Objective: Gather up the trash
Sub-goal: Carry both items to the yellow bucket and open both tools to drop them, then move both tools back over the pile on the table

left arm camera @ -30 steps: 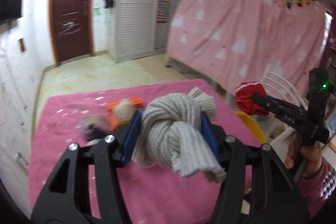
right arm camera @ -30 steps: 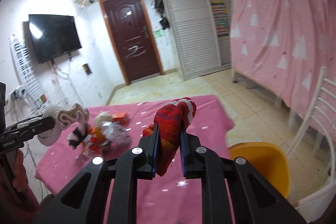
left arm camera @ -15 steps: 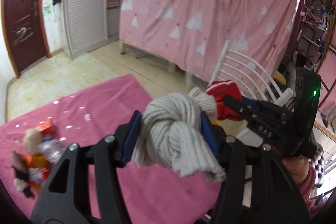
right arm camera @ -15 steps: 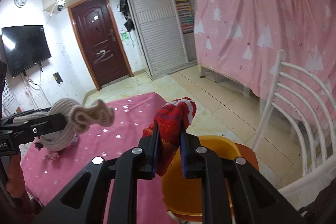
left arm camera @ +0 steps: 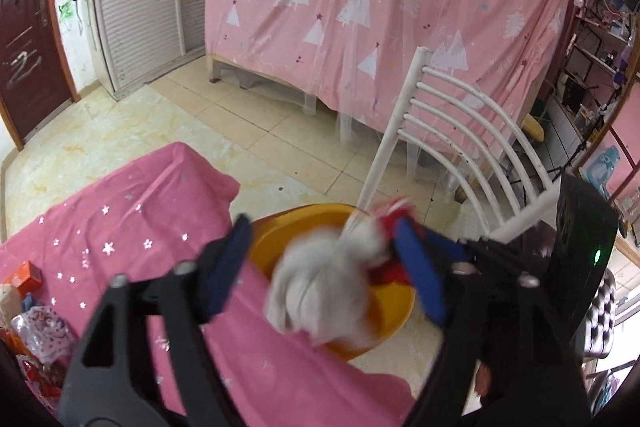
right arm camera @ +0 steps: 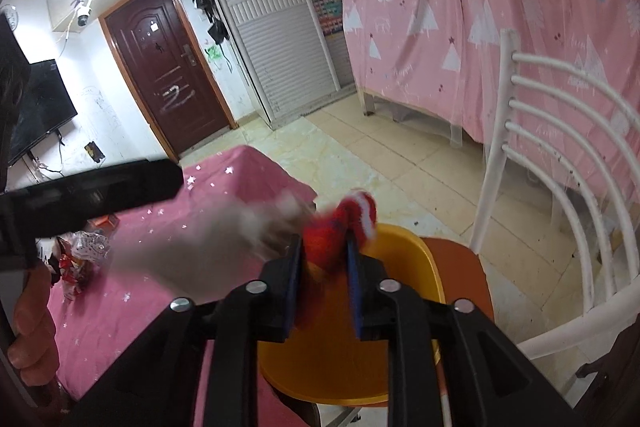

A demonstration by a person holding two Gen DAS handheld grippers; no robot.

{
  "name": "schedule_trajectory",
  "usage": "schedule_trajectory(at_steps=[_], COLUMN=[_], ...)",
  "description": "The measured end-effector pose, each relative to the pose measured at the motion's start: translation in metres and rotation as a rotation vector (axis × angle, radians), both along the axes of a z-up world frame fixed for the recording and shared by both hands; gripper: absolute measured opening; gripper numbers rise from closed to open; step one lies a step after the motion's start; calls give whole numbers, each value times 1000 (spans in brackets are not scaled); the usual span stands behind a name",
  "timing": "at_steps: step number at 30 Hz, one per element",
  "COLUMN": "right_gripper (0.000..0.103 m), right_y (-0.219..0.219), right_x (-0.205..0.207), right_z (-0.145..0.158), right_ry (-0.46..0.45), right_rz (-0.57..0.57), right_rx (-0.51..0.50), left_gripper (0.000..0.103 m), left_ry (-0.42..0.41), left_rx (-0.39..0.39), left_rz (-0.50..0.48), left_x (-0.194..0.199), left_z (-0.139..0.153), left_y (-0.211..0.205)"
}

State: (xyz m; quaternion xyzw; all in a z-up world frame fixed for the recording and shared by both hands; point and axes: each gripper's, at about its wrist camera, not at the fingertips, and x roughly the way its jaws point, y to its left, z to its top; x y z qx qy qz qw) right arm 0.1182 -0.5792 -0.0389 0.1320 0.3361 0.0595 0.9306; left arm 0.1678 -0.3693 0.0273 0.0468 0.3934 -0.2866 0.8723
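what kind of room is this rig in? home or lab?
Most likely a lived-in home room, a bedroom or dorm-style one. A bed frame curtained with pink tree-print fabric, a wall-mounted TV, a dark red entry door and a white slatted chair all point to a household, not a lab.

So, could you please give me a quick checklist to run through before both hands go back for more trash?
1. Left gripper jaws opening, pads off the grey knotted sock: ok.
2. Grey sock over the yellow basin: ok; landed yet: cannot tell, blurred.
3. Right gripper over the basin, jaws opening: ok.
4. Red sock clear of the right pads: not ok, it sits between them.
5. Basin resting on the orange chair seat: ok.
6. Trash left on the pink tablecloth: wrappers remain, not ok.
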Motion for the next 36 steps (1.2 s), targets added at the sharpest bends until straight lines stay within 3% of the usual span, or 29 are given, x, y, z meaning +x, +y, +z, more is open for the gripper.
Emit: schedule_trajectory(at_steps=[3, 4, 9, 20, 26, 28, 36], right_gripper=[59, 64, 67, 71, 75, 75, 76], right_y=[-2, -3, 0, 41, 75, 91, 158], right_x=[2, 2, 1, 4, 11, 14, 23], right_z=[-6, -6, -4, 17, 29, 33, 42], right_ry=[13, 9, -5, -28, -38, -41, -45], right_rz=[-2, -2, 14, 78, 135, 167, 299], right_rx=[11, 15, 25, -13, -29, -36, -68], left_gripper=[80, 80, 80, 80, 80, 84, 85], left_ry=[1, 8, 28, -18, -41, -56, -78], left_rx=[-1, -2, -20, -59, -66, -45, 15], left_rz=[16, 22, 40, 94, 169, 208, 376], left_x=[6, 8, 8, -4, -11, -14, -26], left_z=[0, -1, -2, 18, 29, 30, 25], left_y=[-2, -1, 11, 53, 99, 119, 202])
